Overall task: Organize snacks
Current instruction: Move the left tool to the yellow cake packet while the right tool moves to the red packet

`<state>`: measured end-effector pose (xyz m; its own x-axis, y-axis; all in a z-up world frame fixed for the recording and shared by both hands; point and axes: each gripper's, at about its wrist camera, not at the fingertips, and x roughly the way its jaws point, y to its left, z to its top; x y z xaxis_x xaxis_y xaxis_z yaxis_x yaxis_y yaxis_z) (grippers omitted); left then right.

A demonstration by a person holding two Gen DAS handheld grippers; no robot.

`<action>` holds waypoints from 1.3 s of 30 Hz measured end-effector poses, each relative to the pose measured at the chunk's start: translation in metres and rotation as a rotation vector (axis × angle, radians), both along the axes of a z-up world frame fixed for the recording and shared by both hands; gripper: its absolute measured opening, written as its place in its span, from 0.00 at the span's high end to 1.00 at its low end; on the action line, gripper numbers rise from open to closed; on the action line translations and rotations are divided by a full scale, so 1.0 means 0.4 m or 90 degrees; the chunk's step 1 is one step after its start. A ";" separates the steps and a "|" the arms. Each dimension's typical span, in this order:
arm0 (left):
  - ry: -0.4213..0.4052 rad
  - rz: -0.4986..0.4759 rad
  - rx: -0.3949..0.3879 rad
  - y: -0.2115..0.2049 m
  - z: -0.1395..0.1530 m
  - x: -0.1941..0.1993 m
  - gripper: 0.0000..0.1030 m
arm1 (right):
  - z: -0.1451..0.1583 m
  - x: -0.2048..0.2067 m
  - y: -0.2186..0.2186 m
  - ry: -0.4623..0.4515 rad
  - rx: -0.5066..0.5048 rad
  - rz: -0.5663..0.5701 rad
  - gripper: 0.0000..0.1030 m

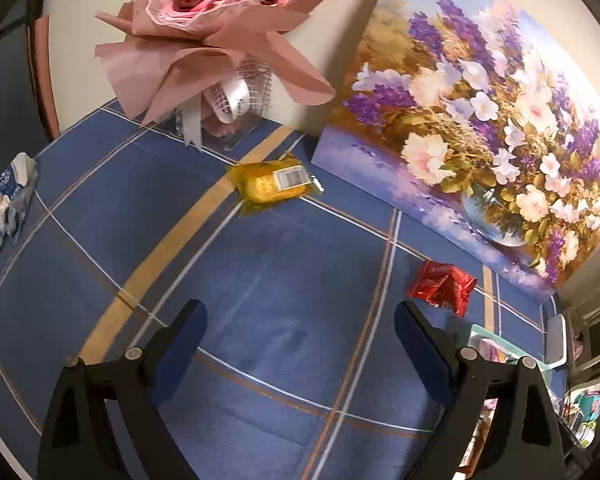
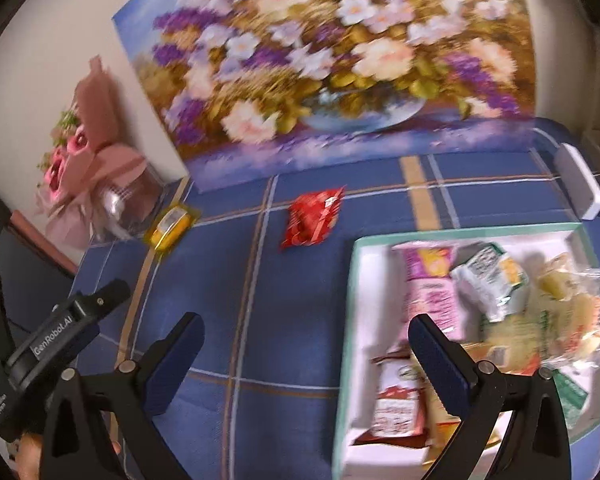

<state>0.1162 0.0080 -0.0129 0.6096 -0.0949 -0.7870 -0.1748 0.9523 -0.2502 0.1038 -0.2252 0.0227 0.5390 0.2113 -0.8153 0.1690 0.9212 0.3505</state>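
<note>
A yellow snack packet [image 1: 274, 186] lies on the blue checked tablecloth, ahead of my left gripper [image 1: 300, 322], which is open and empty. A red snack packet [image 1: 442, 286] lies just beyond its right finger. In the right wrist view the red packet [image 2: 312, 220] sits mid-table and the yellow packet [image 2: 172, 226] farther left. My right gripper [image 2: 306, 340] is open and empty, its right finger over the left edge of a white box [image 2: 354, 280] with a mint rim that holds several snack packets. The left gripper's body [image 2: 60, 332] shows at the lower left.
A flower painting [image 1: 480, 140] leans against the wall behind the snacks. A pink bouquet [image 1: 204, 32] stands at the back left. A blue and white tissue pack [image 1: 2, 208] sits at the table's left edge. A white device [image 2: 580, 184] lies beside the box.
</note>
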 end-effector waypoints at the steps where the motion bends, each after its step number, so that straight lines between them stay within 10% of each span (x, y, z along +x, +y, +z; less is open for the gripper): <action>1: 0.000 0.000 0.004 0.006 0.002 -0.002 0.08 | -0.002 0.004 0.014 0.003 0.006 0.006 0.00; 20: -0.012 0.032 0.023 0.082 0.012 0.010 0.08 | -0.022 0.043 0.035 -0.014 0.010 -0.002 0.00; 39: 0.107 -0.232 0.130 0.034 0.034 0.357 0.09 | -0.012 0.353 -0.076 0.138 0.035 0.019 0.00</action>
<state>0.2589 0.0218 0.0005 0.4271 -0.1118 -0.8973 0.1596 0.9861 -0.0469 0.2451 -0.2556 0.0181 0.3458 0.2716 -0.8981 0.2177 0.9078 0.3584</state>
